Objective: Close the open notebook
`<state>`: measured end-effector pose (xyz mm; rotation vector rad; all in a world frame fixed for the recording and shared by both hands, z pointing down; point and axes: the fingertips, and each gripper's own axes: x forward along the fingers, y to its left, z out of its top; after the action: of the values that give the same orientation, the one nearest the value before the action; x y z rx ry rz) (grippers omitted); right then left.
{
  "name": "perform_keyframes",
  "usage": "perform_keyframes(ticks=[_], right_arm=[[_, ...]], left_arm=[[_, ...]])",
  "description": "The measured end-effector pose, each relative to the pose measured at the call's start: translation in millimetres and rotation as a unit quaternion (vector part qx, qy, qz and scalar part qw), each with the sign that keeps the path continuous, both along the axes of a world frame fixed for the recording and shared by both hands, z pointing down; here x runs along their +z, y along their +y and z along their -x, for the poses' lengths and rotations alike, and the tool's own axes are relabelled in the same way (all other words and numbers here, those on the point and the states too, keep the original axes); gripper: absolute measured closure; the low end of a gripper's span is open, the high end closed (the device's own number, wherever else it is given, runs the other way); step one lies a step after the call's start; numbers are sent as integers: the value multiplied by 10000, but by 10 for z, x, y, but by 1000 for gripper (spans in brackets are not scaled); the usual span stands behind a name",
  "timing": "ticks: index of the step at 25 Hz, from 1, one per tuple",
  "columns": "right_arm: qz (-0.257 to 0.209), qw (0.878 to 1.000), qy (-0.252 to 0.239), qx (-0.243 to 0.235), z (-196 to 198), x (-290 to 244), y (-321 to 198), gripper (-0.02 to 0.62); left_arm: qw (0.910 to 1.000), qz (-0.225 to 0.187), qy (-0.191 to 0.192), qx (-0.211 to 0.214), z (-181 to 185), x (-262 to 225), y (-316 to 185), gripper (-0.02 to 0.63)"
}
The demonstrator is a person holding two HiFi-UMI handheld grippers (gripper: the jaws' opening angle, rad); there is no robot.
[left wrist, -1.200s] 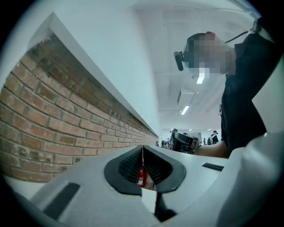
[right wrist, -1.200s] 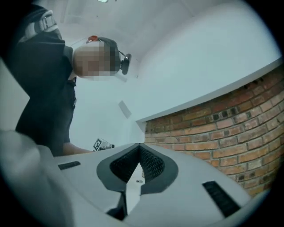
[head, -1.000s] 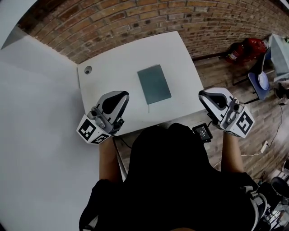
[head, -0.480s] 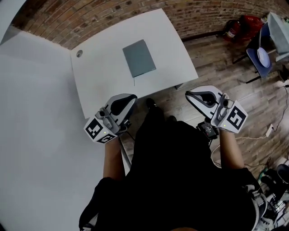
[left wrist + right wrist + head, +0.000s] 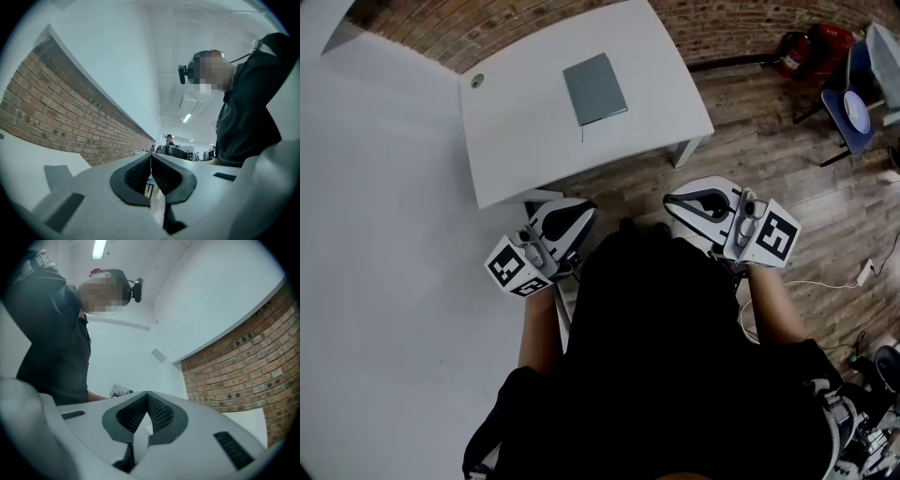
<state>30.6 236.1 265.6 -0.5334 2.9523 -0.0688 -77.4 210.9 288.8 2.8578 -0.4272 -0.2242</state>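
The grey notebook lies closed and flat on the white table, seen only in the head view, with a thin ribbon hanging from its near edge. My left gripper is held close to the person's body, well short of the table and apart from the notebook. Its jaws are shut with nothing between them, as the left gripper view shows. My right gripper is also pulled back over the wooden floor. In its own view the right gripper has its pads meeting at the tips, empty.
A brick wall runs behind the table. The table has a round cable hole at its far left corner. A red object and a blue chair stand at the right on the wooden floor. A white wall fills the left.
Both grippers have drawn back from the table's near edge toward the person's body. The table and notebook now lie farther away, and the notebook has stayed closed.
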Motion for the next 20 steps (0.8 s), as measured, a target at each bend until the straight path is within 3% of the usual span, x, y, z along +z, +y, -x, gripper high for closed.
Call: perform_keyframes(ticks=[7, 10, 18, 20], right_arm=[[35, 9998, 152, -97, 273, -20, -10, 591], [-100, 9997, 228, -2, 310, -49, -22, 591], [-107, 9990, 328, 298, 60, 3, 24, 591], [-131, 9987, 317, 373, -12, -13, 40, 591]], left_arm=[[9993, -360, 86, -93, 122, -216, 40, 588], [9992, -276, 152, -242, 257, -136, 46, 588], [9991, -246, 17, -340, 215, 28, 17, 588], [9989, -164, 216, -370, 189, -30, -23, 588]])
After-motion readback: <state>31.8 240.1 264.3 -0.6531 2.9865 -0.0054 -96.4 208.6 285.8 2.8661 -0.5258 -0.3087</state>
